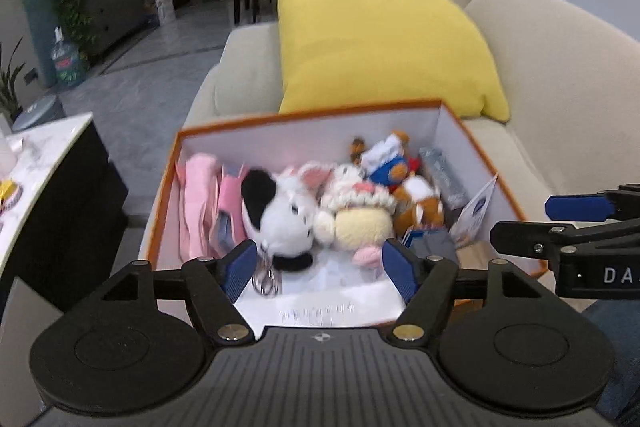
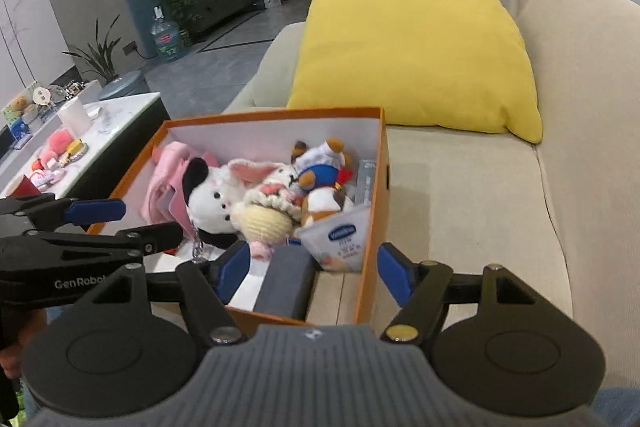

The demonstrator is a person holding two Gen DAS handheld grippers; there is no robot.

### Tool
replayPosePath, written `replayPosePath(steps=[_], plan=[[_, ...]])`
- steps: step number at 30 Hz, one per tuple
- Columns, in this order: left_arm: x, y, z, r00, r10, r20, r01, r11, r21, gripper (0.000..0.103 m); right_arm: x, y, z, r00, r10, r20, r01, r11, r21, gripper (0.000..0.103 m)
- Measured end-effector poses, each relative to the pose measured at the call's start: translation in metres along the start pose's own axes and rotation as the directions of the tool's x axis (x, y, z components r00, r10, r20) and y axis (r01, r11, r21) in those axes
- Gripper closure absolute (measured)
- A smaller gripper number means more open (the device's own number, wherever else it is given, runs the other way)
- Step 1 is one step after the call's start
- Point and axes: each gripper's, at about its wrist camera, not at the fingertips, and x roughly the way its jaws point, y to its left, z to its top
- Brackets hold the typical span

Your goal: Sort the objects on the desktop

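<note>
Beige sofa [image 2: 460, 195] carries an orange box [image 2: 382, 163] on the seat cushion, yellow pillow [image 2: 412, 47] propped against the backrest just behind it. Left of the sofa, marble-top table [image 2: 120, 119] holds a white cup [image 2: 74, 117], small pink toys [image 2: 56, 147], red cup [image 2: 22, 185].

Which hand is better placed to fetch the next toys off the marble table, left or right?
Probably left. The marble table with its remaining toys lies on the left side of the orange box; the left tool, open and empty, is nearer it than the right tool.
</note>
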Motion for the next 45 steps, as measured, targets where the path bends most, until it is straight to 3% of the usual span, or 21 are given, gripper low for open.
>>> replayPosePath(steps=[14, 20, 45], plan=[[0.018, 0.018, -0.018, 0.996, 0.000, -0.092, -0.006, 0.998, -0.058, 0.020, 0.026, 0.025, -0.006, 1.000, -0.011, -0.014, 0.010, 0.998, -0.062, 0.024], [0.025, 0.023, -0.021, 0.995, -0.001, -0.097, -0.007, 0.996, -0.087, 0.016, 0.039, 0.028, -0.012, 0.997, -0.050, -0.061, 0.045, 0.996, -0.080, 0.024], [0.024, 0.022, -0.025, 0.994, 0.027, -0.105, -0.039, 0.993, -0.112, 0.015, 0.038, 0.032, -0.015, 0.995, -0.091, -0.050, 0.086, 0.992, -0.091, 0.022]])
